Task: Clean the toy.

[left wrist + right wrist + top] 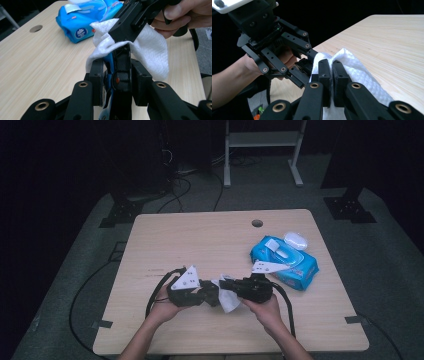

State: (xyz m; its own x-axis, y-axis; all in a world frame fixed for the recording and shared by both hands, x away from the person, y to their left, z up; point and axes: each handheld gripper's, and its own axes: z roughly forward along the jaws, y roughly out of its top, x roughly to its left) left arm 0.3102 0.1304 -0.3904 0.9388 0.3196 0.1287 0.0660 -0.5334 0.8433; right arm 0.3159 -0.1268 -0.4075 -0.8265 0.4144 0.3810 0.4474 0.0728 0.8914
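The 2 tools met near the front edge of the tabletop [210, 240]. The left tool [117, 75] was clamped on a thin black thing with a bit of blue on it [121, 67], held upright between its pads. I could not tell what that thing was. The right tool [331, 75] had its jaws nearly together, pinching a white wet wipe [359, 72]. The wipe was draped over the top of the black thing and touched it.

This looked like the wiping step: one hand held the thing steady and the other rubbed it with the wipe. I think the job was in its middle part.

The next move probably called for the right tool to drag the wipe along the thing's side while the left tool kept a firm grip. The wipe was soft and floppy, so it could slip out of the pinch or bunch up.

A blue pack of wet wipes [285, 262] lay on the right side of the tabletop, well apart from the tools. Its white lid flap [295, 240] stood open. I could not see how many wipes were inside.
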